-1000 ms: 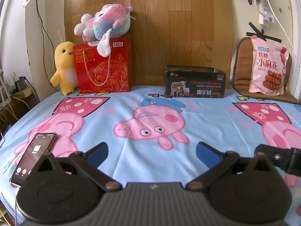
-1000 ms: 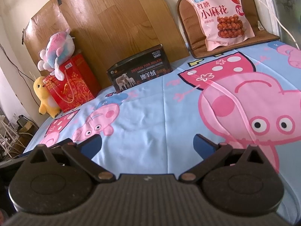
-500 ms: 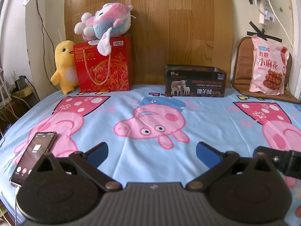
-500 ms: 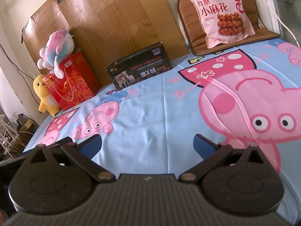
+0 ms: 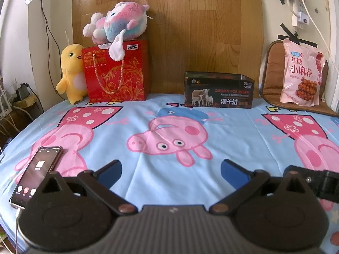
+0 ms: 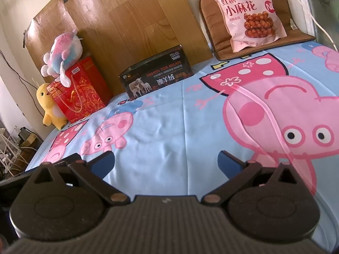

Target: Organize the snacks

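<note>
A: Fingers? Left gripper [image 5: 171, 172] spread wide, nothing between the blue pads; right gripper [image 6: 166, 165] likewise apart and empty. Both low over the cartoon bedsheet [image 5: 169, 127].

B: Target: pink snack bag [image 6: 246, 13] at 1 o'clock in the right view, 2 o'clock in the left, propped on a brown cushion [image 6: 218, 36], well apart from both grippers. The dark open box [image 5: 218, 90] sits at 12 o'clock by the wooden board.

A: Handling, by judgement: light, air-puffed film, slippery, contents brittle. Pinch the flat top seal, gently.
</note>
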